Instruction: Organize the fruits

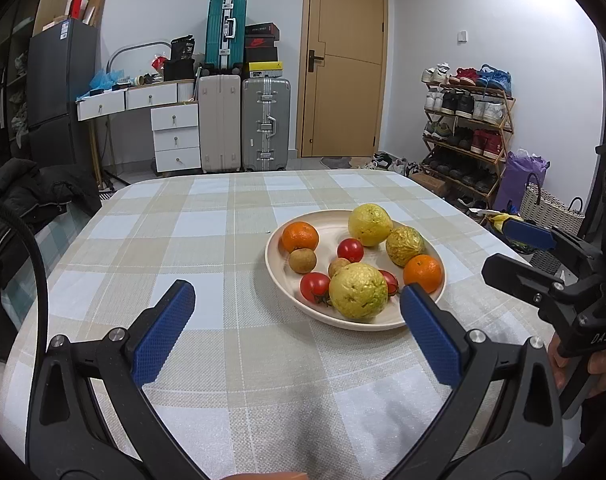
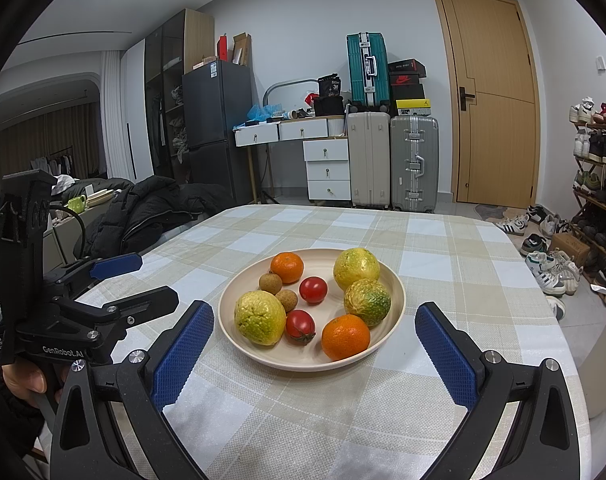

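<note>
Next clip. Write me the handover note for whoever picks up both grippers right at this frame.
Left gripper: open, empty, above the cloth short of the plate.
Right gripper: open, empty, facing the plate.
All fruit sits on the plate: two oranges, three tomatoes, three yellow-green citrus, two small brown fruits.
Done: nothing visibly sorted.
Left: all the sorting; no destination container in view.

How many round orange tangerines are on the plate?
2. One round orange tangerine sits at the far left of the cream plate; the other tangerine sits at its near edge. Bigger fruits might hide another.
</note>
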The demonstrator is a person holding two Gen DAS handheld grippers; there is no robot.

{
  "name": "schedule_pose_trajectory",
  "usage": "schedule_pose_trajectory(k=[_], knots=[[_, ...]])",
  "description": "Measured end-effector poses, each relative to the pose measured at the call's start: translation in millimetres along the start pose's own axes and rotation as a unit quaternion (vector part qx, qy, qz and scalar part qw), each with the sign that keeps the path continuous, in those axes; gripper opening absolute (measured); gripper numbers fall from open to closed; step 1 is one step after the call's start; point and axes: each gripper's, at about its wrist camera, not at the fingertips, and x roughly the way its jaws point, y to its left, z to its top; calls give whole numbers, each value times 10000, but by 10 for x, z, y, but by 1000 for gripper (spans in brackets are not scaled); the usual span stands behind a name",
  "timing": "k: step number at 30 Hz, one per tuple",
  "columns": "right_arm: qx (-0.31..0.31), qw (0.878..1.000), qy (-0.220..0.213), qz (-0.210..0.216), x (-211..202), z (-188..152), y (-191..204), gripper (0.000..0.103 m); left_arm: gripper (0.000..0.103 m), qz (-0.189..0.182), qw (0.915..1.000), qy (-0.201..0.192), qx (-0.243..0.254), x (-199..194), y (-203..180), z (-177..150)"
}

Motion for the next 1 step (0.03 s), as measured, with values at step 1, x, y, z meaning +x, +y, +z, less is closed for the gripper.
schedule_pose_trajectory(k=[1], knots=[[0,10000,-1,-1,-4,0,0,103,103,-2,10000,3,1,0,0,0]])
